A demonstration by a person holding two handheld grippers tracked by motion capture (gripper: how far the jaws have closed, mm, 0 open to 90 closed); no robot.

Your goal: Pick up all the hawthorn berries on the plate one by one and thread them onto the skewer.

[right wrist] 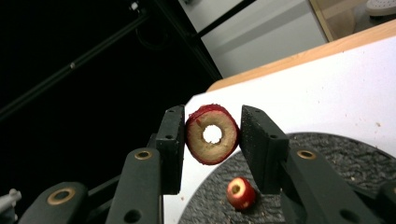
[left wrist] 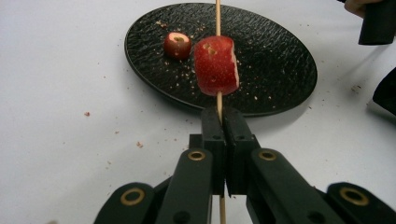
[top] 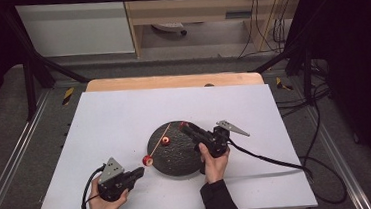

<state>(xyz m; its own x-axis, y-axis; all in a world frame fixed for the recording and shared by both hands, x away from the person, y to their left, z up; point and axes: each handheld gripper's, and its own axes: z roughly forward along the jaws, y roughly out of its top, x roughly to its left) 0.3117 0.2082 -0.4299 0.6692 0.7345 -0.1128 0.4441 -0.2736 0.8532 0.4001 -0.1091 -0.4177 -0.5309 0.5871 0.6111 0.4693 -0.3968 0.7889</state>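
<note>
At 7 o'clock on the surface (top: 99,121): left hand-held gripper (top: 139,172) clamps skewer (left wrist: 218,14), one fruit piece (left wrist: 215,65) threaded | plate (top: 178,160) centre: one piece (top: 165,140) waiting | 2 o'clock: right hand-held gripper (right wrist: 211,135) pinches cored ring (right wrist: 212,134), unthreaded.

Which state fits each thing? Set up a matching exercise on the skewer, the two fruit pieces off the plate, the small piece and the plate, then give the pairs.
Column one:
1. wooden skewer
2. cored fruit ring
3. small fruit piece
4. fruit chunk

Column two:
A. lies loose on the black plate
B. threaded on the skewer
C. clamped in the left tongs
D. held up in the right tongs

Pairs: 1-C, 2-D, 3-A, 4-B
</note>
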